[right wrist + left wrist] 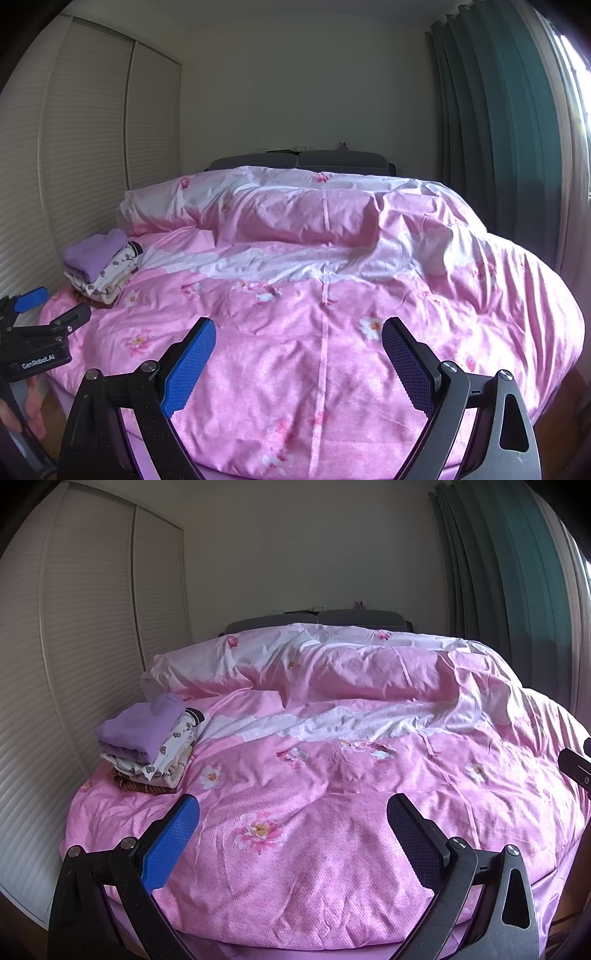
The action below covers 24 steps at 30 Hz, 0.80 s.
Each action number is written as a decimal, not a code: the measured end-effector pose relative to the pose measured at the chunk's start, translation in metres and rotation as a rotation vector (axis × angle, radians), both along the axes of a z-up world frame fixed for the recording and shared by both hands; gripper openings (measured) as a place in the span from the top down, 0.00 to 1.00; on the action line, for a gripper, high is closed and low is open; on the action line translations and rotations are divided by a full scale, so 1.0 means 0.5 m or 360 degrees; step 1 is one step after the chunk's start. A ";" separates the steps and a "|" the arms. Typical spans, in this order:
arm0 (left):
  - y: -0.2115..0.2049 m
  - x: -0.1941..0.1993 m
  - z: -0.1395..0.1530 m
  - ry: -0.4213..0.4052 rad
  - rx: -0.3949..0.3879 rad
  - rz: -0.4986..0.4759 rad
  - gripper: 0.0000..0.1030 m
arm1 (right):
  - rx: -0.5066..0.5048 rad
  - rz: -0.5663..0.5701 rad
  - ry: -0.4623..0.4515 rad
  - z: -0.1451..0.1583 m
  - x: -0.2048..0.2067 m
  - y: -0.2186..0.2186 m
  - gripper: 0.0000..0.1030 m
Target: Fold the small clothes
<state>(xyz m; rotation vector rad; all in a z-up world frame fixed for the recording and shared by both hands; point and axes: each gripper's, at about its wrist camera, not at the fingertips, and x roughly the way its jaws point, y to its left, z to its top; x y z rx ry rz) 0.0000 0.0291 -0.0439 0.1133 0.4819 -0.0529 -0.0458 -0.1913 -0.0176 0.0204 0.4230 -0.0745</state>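
We hold left gripper and right gripper wide, empty, over the bed's near edge. Folded pile at left edge; fetching another garment seems next.

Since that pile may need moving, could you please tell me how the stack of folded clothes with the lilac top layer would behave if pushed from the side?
The stack of folded clothes is soft cloth, so it would probably squash rather than slide as one. Its layers look uneven, so the lilac top garment might shear off. The rumpled pink floral duvet beneath would likely drag and bunch.
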 end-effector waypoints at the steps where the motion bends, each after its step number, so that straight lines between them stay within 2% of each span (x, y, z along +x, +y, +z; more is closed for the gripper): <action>1: 0.000 0.000 0.000 0.0001 0.0000 -0.0002 0.00 | -0.0001 -0.0001 -0.0001 0.000 0.000 0.000 0.11; 24: -0.001 0.000 0.005 0.0007 0.0012 -0.0002 0.00 | 0.0012 -0.0005 0.0014 -0.005 -0.002 -0.006 0.11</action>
